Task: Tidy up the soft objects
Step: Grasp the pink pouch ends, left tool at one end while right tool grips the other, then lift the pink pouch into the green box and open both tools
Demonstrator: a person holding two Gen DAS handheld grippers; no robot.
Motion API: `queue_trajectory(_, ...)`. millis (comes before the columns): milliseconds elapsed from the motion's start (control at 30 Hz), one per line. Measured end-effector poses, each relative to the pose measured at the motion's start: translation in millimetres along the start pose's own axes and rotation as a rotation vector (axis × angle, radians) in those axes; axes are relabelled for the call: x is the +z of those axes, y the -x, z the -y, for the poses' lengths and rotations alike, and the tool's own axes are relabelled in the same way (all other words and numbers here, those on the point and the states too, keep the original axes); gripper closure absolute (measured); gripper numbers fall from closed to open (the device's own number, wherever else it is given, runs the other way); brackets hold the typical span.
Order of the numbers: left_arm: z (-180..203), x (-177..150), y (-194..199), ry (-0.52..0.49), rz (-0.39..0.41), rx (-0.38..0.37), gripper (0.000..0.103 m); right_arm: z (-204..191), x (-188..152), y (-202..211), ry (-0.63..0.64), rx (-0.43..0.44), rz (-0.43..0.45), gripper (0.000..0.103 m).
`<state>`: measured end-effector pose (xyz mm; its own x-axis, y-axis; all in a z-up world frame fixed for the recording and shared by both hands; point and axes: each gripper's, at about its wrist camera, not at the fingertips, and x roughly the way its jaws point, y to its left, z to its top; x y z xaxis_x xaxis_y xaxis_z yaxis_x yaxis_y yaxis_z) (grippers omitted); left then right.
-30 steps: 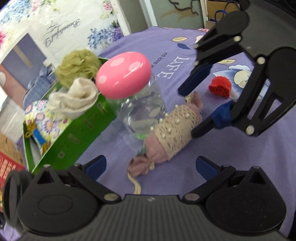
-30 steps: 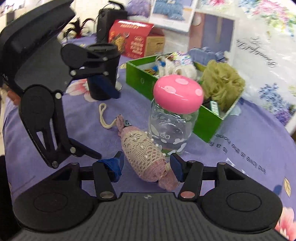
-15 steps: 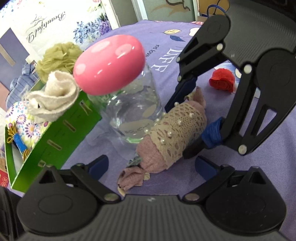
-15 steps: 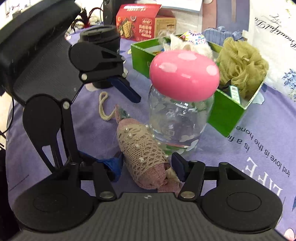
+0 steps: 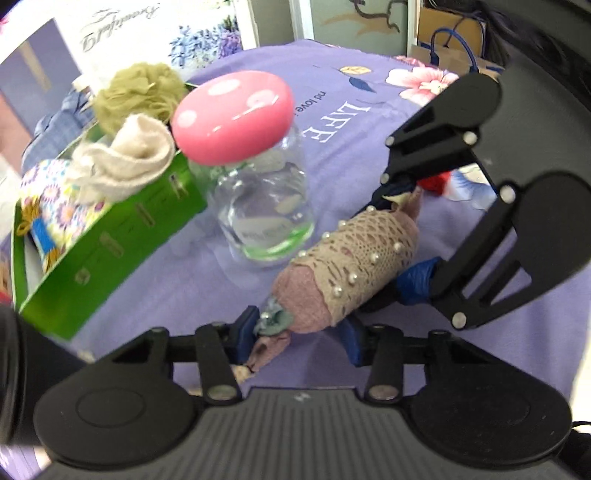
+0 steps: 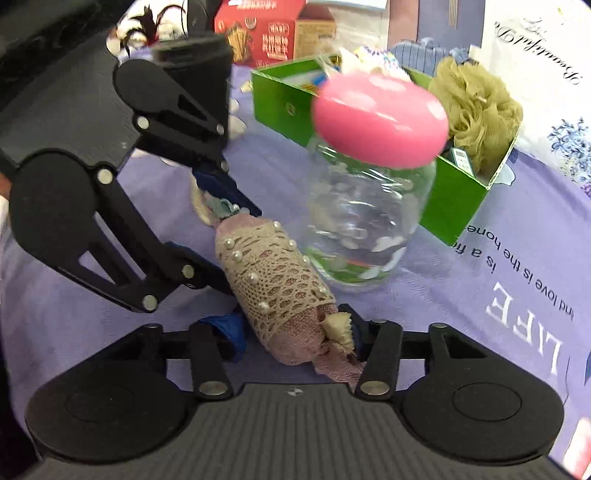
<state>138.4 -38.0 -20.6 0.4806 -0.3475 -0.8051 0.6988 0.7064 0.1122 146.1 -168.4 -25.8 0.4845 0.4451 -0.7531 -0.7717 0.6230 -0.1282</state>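
The left gripper [image 5: 297, 330] sits at the bottom centre of its own view, and its jaws have just been closing; the blue pads now pinch the gathered, ribboned end of the pouch [image 5: 351, 262], a pink roll wrapped in beige lace with pearl beads. The right gripper [image 6: 295, 338] is low centre in its view, its jaws also just closing, and its pads clamp the pouch's other end, where a frayed beige tuft sticks out. Each gripper shows in the other's picture: the right one enters from the right edge of the left view, the left one from the left edge of the right view. The pouch lies on the purple cloth [image 5: 369, 122] between them, slanting from lower left to centre right in the left view.

Just beyond the pouch stands a clear jar [image 5: 262, 206] with a pink, white-spotted lid [image 5: 232, 116], centre of the left view and right of centre in the right view; whether jar and pouch touch I cannot tell. Behind the jar, toward the left edge of the left view, is a green box [image 5: 110, 243] holding a rolled cream cloth [image 5: 125, 158], a floral fabric piece [image 5: 55, 199] and an olive mesh sponge [image 5: 138, 92]. A small red thing [image 5: 437, 182] peeks out behind the right gripper's arm. In the right view's upper left stand a black cylinder [image 6: 201, 70] and a red carton [image 6: 273, 29].
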Motion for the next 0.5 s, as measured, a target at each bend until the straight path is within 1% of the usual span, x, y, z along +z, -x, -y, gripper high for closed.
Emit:
queue_trajectory(167, 24, -12, 38, 0.033, -0.029, -0.019, 0.057, -44, -6, 36, 0.065, -0.034, 0.013, 0.069)
queue_trajectory(267, 30, -3, 64, 0.034, -0.029, -0.006, 0.057, -59, 1, 62, 0.110, -0.064, 0.031, 0.069)
queue_trajectory(333, 25, 7, 80, 0.019, -0.002, 0.032, 0.057, -57, 15, 76, 0.124, -0.098, 0.060, 0.069)
queue_trajectory(400, 13, 28, 95, -0.011, 0.045, 0.087, 0.056, -47, 37, 87, 0.137, -0.145, 0.098, 0.069)
queue_trajectory(500, -17, 70, 107, -0.031, 0.103, 0.177, 0.056, -14, 81, 94, 0.146, -0.223, 0.162, 0.068)
